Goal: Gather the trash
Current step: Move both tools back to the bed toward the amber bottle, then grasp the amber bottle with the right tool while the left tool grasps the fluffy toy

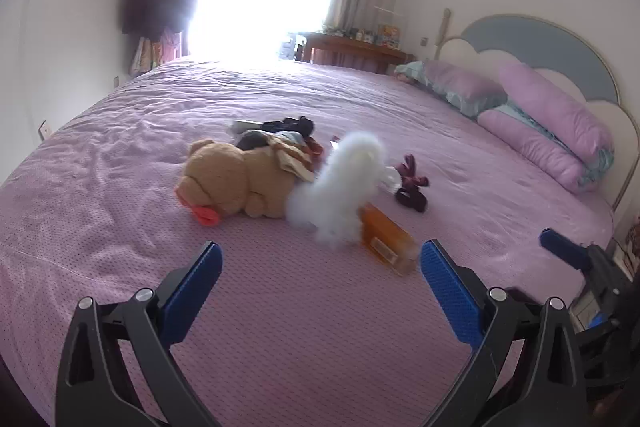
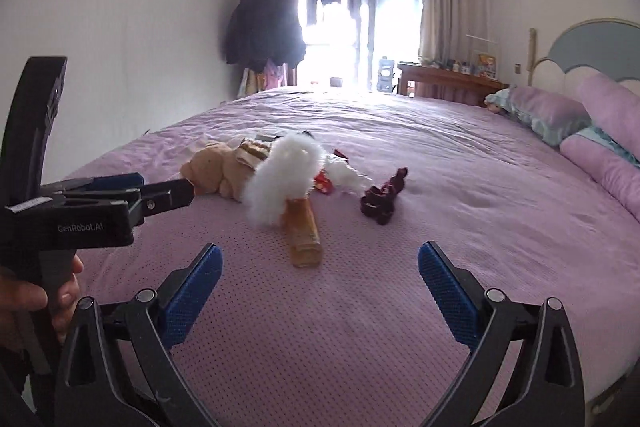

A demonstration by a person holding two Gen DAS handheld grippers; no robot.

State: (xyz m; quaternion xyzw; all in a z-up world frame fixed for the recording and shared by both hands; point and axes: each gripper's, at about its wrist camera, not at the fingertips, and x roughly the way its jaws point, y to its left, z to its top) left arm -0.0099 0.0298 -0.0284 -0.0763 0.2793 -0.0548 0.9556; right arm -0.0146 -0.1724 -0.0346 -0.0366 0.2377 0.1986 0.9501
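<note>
Two grippers hang over the purple bed (image 2: 460, 155), both with jaws spread wide and holding nothing. Several soft things crowd the trash, so the likeliest slip is a finger snagging the white fluffy toy (image 2: 286, 173), which overlaps the far end of the orange wrapper (image 2: 305, 231), and dragging it along. The brown plush (image 1: 240, 179) lies just beyond at ten o'clock. From the right gripper (image 2: 320, 267) the wrapper sits at twelve o'clock, near the tips. From the left gripper (image 1: 320, 263) it lies at one o'clock, just beside the right-hand finger.
</note>
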